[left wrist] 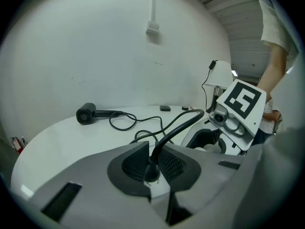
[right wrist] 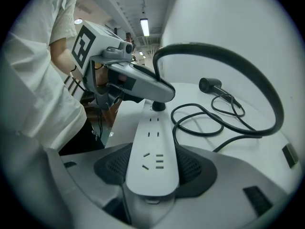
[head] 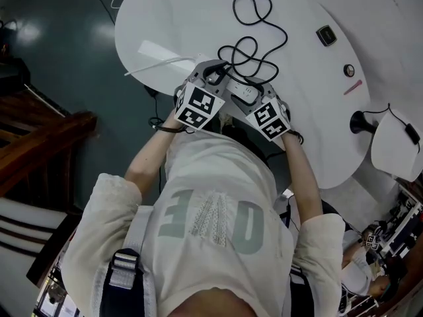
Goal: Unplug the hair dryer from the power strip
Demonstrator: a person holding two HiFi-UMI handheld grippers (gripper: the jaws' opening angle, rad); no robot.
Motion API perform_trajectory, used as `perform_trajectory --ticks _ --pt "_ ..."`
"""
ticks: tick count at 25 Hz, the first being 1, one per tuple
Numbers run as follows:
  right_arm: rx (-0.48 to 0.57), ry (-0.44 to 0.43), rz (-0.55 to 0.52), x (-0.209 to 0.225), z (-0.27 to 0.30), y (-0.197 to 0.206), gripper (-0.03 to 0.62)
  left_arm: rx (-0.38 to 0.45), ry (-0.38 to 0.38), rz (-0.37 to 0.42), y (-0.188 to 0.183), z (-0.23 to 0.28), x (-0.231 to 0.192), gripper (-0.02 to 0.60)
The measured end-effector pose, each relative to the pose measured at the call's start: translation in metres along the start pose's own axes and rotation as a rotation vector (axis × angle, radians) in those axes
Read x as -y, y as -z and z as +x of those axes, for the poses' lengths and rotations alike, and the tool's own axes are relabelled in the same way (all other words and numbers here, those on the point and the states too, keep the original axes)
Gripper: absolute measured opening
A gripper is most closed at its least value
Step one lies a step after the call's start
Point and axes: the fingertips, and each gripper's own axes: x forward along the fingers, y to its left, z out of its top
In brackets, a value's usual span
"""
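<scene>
A white power strip (head: 243, 94) lies near the front edge of the round white table (head: 304, 18). My left gripper (left wrist: 152, 168) is shut on the hair dryer's black plug (left wrist: 151, 170) at the strip's far end (right wrist: 155, 113). The plug's pins show just above the white strip. My right gripper (right wrist: 152, 173) is shut across the strip's near end (right wrist: 151, 161), one pad on each long side. The black cord (head: 254, 45) loops across the table to the black hair dryer (left wrist: 86, 114), which lies at the far side (right wrist: 209, 85).
A white lamp (head: 396, 144) stands at the table's right edge. A small dark box (head: 326, 35), a round knob (head: 349, 70) and a pink pen (head: 352, 88) lie on the right. The strip's white lead (head: 158, 63) runs off left. Dark wooden furniture (head: 39, 144) stands beside the table.
</scene>
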Motion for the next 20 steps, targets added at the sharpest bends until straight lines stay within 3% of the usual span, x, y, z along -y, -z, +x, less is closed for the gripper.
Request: perform_trajectory --ticks 4,6,13,17,18,20 --pt "-0.041 -0.013 -0.017 0.0 0.001 0.001 0.267 0.019 0.077 -0.178 -0.006 0.001 -0.002 0.048" --pt "-0.051 -0.013 -0.017 -0.001 0.001 0.001 0.267 0.025 0.072 -0.2 -0.006 0.0 -0.004 0.046" --pt "-0.092 -0.02 -0.001 0.001 0.003 0.0 0.268 0.04 0.011 -0.157 -0.021 0.001 -0.006 0.041" --pt "-0.115 -0.031 0.003 0.002 0.003 0.001 0.27 0.036 0.011 0.027 -0.031 0.002 0.004 0.026" --pt "-0.122 -0.041 -0.006 0.001 0.004 0.002 0.27 0.071 0.013 0.05 -0.04 0.0 0.006 0.008" --pt "-0.133 -0.056 -0.061 -0.002 0.005 0.004 0.268 0.27 0.018 0.002 -0.094 -0.014 -0.002 0.008"
